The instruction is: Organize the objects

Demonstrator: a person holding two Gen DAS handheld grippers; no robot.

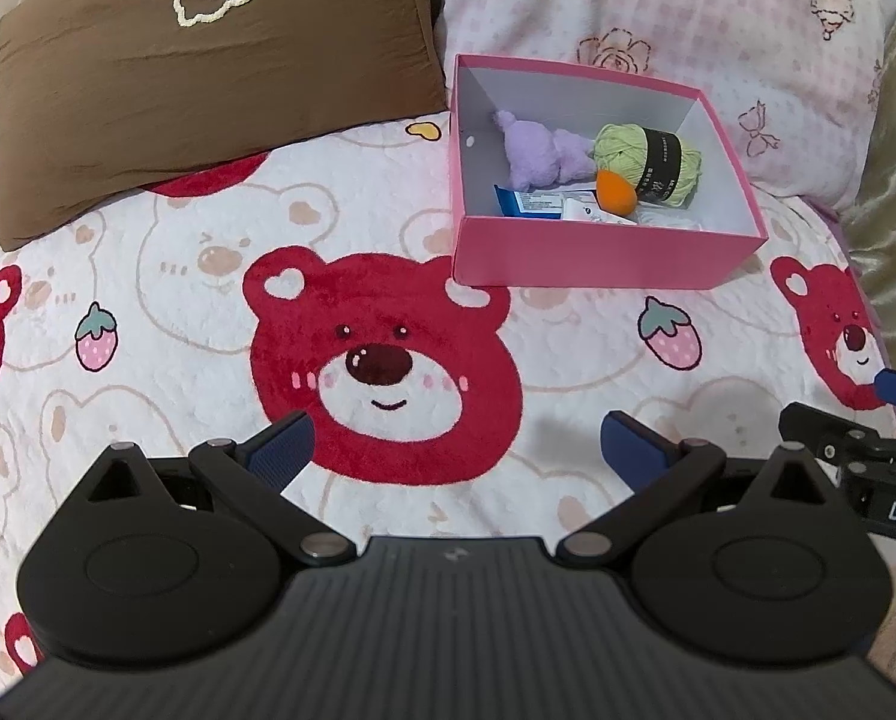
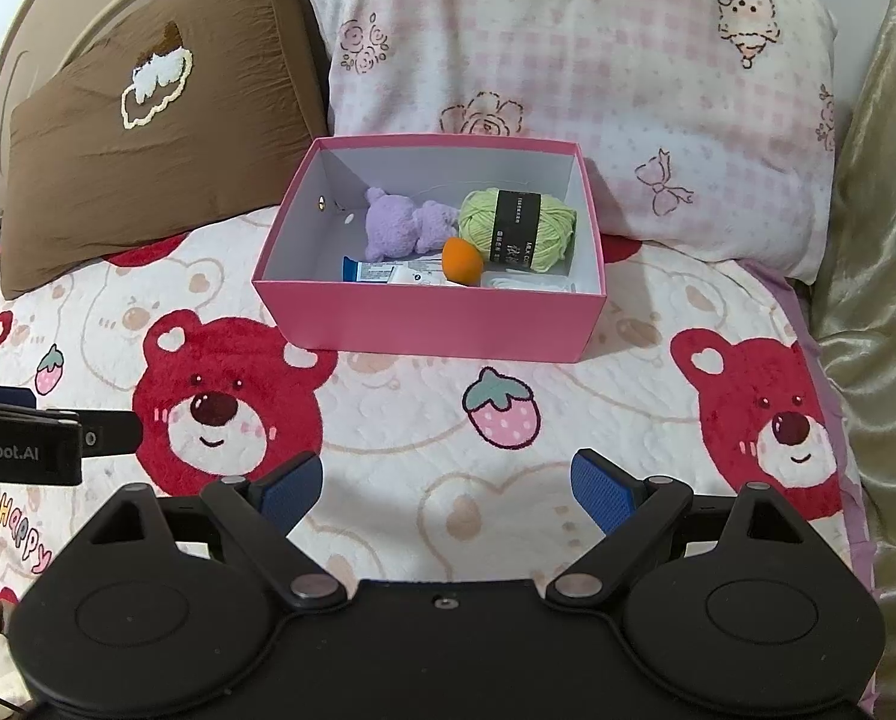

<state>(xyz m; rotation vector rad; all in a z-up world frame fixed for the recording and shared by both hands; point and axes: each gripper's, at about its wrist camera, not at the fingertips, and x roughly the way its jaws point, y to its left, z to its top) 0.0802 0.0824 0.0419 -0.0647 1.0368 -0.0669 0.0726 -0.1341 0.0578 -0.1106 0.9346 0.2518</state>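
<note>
A pink box (image 1: 592,255) (image 2: 435,324) with a white inside stands on the bear-print blanket (image 1: 177,324) (image 2: 423,420). In it lie a purple plush toy (image 1: 538,153) (image 2: 399,228), a green yarn ball (image 1: 649,162) (image 2: 517,225), an orange ball (image 1: 616,192) (image 2: 461,262), a blue-and-white packet (image 1: 532,203) (image 2: 366,271) and white items. My left gripper (image 1: 457,444) hovers open over the blanket, short of the box. My right gripper (image 2: 444,489) is open too, nearer than the box. Neither holds anything.
A brown pillow (image 1: 207,72) (image 2: 153,138) leans at the back left, a pink checked pillow (image 1: 658,18) (image 2: 568,60) behind the box. A shiny beige cover (image 2: 874,240) lies along the right edge. The other gripper's body shows at the frame sides (image 1: 856,462) (image 2: 33,438).
</note>
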